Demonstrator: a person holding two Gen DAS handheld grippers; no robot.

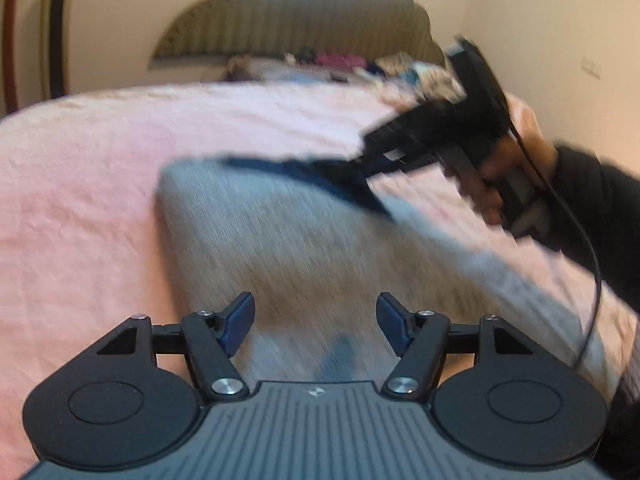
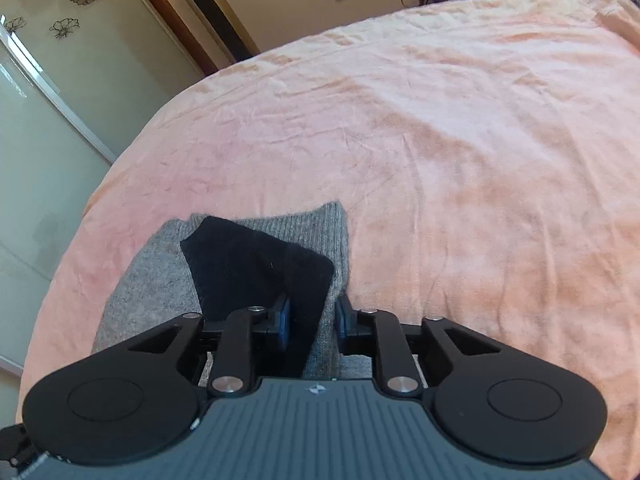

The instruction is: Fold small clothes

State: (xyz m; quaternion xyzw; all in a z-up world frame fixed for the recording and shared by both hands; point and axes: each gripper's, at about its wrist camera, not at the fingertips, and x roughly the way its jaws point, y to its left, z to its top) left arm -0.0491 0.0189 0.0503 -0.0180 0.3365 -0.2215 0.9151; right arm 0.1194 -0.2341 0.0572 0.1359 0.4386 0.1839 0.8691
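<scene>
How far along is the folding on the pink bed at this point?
Done: little that shows; the grey knit garment lies spread on the pink blanket, with no finished fold visible. In hand: the right gripper has the garment's dark flap between its fingers, lifted off the bed; whether the pads pinch it is unclear. The left gripper is open and empty above the garment. Left: laying the flap over and completing the folds.

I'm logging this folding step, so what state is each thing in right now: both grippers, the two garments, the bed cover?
left gripper: open, nothing between its pads.
right gripper: jaws partly closed, black cloth between them; whether the pads press on it is unclear.
black cloth: one end lifted, lying over the grey garment.
grey garment: spread flat on the bed.
pink bed cover: spread out, lightly wrinkled.
</scene>
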